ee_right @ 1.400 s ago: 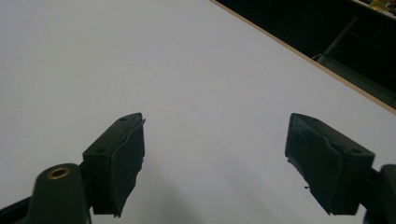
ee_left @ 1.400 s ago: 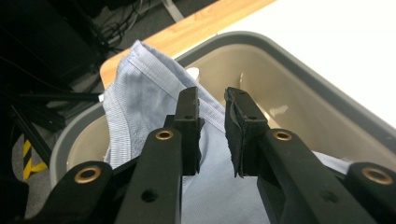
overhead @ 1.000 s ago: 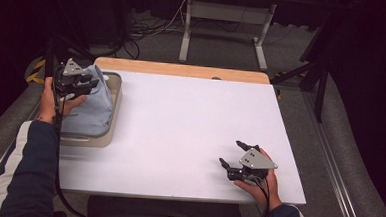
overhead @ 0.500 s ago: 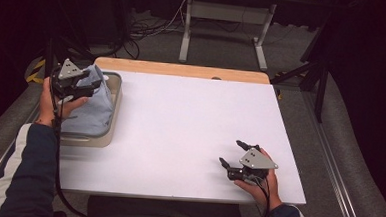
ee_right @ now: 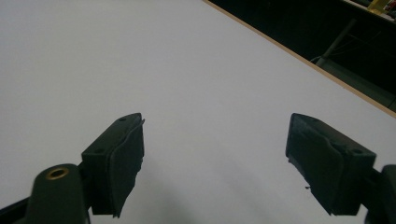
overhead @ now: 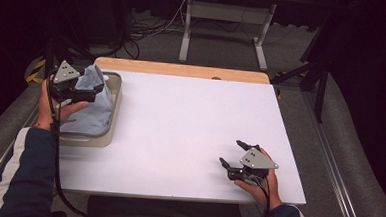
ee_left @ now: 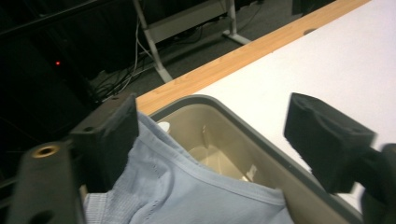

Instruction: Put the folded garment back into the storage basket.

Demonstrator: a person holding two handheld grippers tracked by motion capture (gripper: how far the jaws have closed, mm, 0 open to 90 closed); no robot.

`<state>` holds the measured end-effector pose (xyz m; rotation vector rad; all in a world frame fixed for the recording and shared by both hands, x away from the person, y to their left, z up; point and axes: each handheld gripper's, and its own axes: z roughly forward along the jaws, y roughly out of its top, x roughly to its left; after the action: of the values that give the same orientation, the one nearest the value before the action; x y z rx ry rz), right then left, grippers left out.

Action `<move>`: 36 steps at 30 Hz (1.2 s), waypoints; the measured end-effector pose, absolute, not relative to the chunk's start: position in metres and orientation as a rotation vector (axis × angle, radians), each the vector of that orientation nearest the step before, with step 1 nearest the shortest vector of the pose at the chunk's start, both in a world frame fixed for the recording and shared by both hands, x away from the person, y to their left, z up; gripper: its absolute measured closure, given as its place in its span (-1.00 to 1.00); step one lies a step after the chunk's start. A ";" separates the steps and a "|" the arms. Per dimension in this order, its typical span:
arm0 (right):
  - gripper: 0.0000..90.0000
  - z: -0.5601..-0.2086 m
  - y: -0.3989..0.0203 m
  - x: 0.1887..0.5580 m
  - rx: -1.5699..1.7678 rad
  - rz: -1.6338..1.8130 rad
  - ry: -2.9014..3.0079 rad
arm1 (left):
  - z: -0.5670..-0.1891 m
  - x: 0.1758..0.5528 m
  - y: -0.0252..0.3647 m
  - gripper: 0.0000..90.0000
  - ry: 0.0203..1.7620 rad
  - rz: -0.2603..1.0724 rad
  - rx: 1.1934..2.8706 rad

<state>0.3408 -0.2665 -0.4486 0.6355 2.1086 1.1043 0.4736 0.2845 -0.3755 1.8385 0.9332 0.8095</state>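
Now we let go of a light blue cloth over a tray.
Our left gripper (overhead: pixel 89 90), at left of the high view, has just been opening its jaws; the light blue cloth (ee_left: pixel 187 191) brushes one pad, draped into the beige tray (overhead: pixel 111 114). At lower right, our right gripper (overhead: pixel 234 155) rests wide apart and empty on the white table (overhead: pixel 190 123).

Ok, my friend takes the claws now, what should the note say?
Left claw: its jaws have just been opening; open, one pad against the blue cloth, not pinching it.
Right claw: open, holding nothing, low over the white table near the front right.
Cloth: bunched in the beige bin at the table's left edge.
Done: cloth is in the bin and let go.
Left: probably just draw the left claw away.
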 end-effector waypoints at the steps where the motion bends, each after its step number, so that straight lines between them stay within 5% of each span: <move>1: -0.54 -0.448 -0.266 0.341 0.634 1.104 2.109 | -0.375 0.473 0.285 -0.62 0.930 0.810 1.833; 12: -0.55 -0.448 -0.267 0.341 0.635 1.108 2.107 | -0.371 0.460 0.281 -0.85 0.893 0.838 1.788; 36: -0.55 -0.447 -0.268 0.340 0.635 1.113 2.102 | -0.377 0.439 0.268 -0.90 0.828 0.840 1.712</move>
<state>0.3404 -0.2680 -0.4474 0.6350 2.1021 1.1127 0.4390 0.2680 -0.3773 1.7123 0.8282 0.8398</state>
